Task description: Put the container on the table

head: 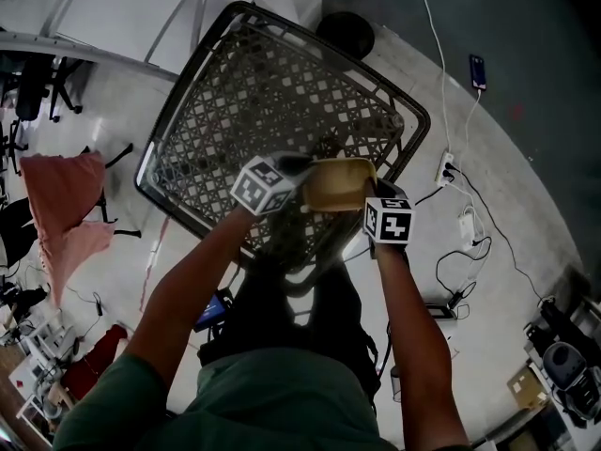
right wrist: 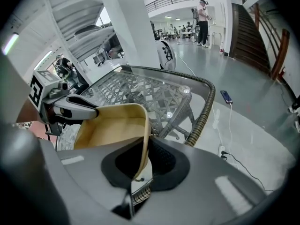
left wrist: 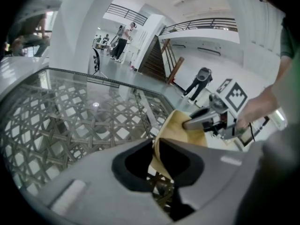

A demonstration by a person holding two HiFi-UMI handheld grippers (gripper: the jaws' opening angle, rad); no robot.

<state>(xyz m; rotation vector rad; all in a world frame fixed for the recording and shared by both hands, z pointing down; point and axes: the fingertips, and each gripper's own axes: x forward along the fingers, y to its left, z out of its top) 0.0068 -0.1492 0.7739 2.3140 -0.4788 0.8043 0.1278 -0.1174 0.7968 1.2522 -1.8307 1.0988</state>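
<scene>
Glass table (head: 263,92) below, container (head: 338,184) rim-clamped between left claw (left wrist: 154,148) and right claw (right wrist: 145,151)

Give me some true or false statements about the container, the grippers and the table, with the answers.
1. The left gripper and the right gripper are both shut on the container. True.
2. The container lies on the floor. False: the grippers hold it over the near edge of the table.
3. The table top shows a lattice weave. True.
4. The container is full of fruit. False: its inside looks empty in the right gripper view.
</scene>
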